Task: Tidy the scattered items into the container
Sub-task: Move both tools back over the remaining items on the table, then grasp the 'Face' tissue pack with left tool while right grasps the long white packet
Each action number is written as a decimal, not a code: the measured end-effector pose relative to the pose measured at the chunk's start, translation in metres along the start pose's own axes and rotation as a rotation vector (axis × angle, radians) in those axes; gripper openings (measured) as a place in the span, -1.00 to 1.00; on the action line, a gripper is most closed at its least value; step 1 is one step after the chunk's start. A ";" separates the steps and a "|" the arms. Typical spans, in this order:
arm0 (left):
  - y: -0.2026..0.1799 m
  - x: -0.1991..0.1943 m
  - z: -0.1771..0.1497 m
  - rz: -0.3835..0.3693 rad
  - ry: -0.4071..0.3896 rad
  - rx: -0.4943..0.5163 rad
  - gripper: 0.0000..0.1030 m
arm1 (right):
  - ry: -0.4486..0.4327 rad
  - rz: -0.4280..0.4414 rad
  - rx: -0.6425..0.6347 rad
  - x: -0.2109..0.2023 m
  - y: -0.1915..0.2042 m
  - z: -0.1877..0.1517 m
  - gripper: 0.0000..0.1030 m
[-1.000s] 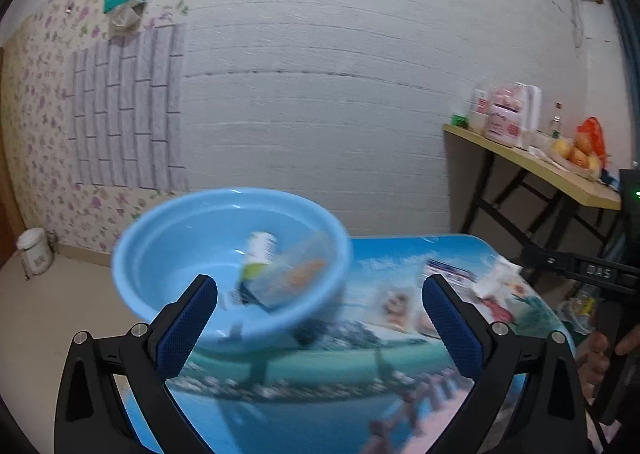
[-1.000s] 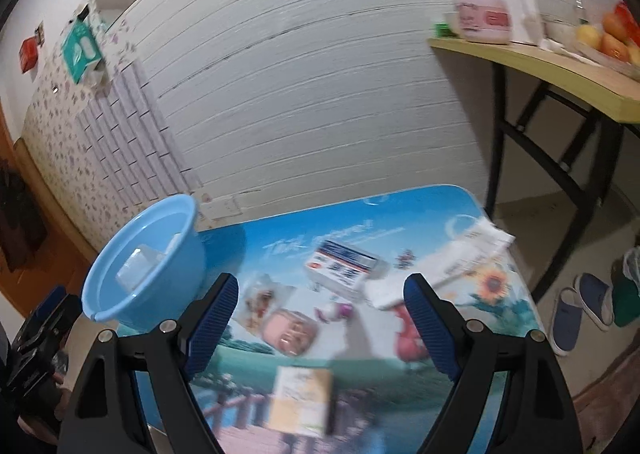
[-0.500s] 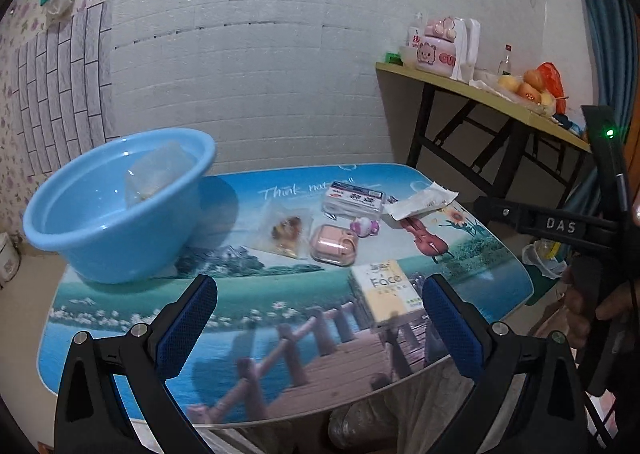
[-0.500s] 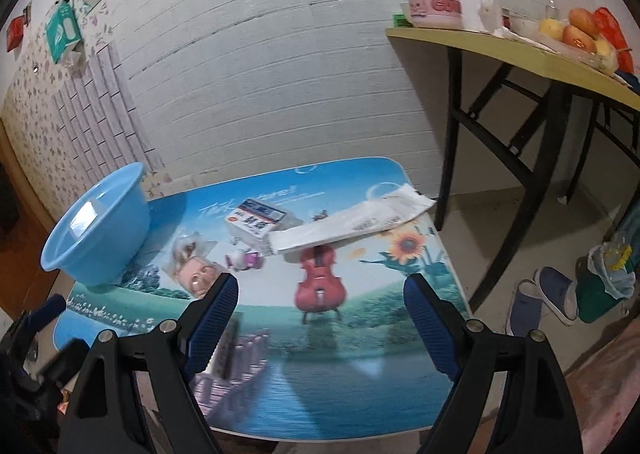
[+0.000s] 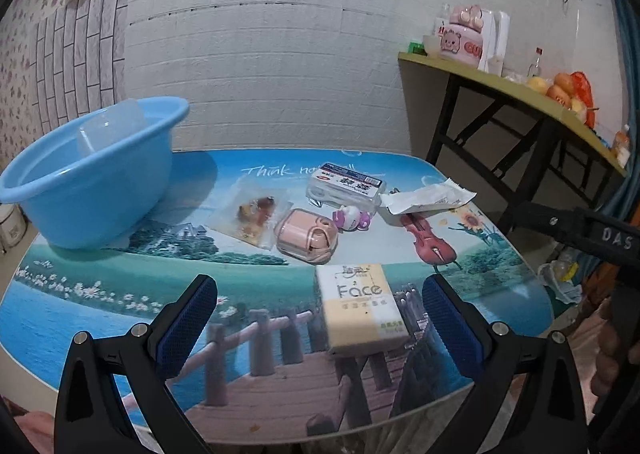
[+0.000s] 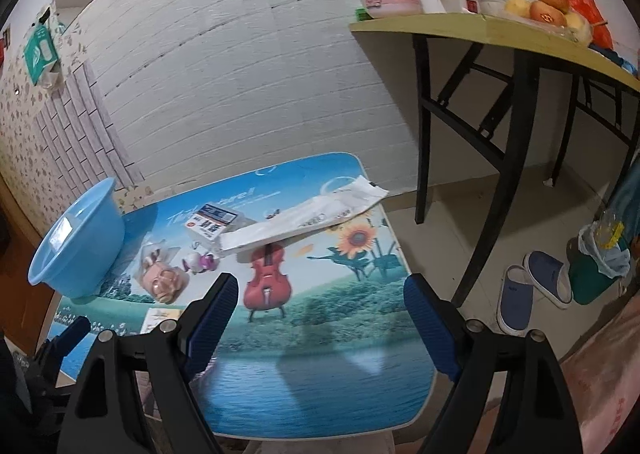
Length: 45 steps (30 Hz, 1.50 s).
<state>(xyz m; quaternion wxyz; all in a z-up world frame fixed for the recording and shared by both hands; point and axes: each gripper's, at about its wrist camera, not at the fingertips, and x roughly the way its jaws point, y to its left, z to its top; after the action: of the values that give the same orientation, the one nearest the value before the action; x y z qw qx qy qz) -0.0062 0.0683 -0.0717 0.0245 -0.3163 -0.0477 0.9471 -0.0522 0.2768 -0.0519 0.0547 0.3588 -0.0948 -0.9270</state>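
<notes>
Tissue pack (image 5: 365, 308) nearest; pink case (image 5: 306, 240), toy (image 5: 352, 218), wrapper (image 5: 426, 197) beyond.

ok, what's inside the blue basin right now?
A clear plastic container shows above the rim of the blue basin, leaning on the far wall. The near wall hides the basin's bottom, so anything lying lower can't be seen.

Open right claw (image 6: 320, 318), blue basin (image 6: 80, 250), white packet (image 6: 308, 219)
</notes>
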 end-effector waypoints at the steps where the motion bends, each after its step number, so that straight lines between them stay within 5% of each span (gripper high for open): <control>1: -0.002 0.002 0.000 0.003 0.000 0.001 1.00 | 0.001 0.000 0.008 0.001 -0.003 0.000 0.67; 16: -0.022 0.034 -0.009 0.069 -0.001 -0.019 0.70 | 0.032 0.007 0.043 0.019 -0.018 -0.003 0.67; 28: -0.029 0.045 -0.019 0.090 -0.014 0.072 -0.14 | 0.060 0.009 0.034 0.031 -0.012 -0.007 0.67; 45: -0.008 0.027 -0.008 0.038 -0.038 0.077 -0.15 | 0.080 0.023 -0.120 0.054 0.027 0.018 0.67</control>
<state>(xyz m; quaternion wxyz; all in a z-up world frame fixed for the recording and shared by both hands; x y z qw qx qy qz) -0.0232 0.0793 -0.0935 0.0178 -0.2977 -0.0055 0.9545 -0.1027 0.2441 -0.0685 0.0904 0.3908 -0.0410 -0.9151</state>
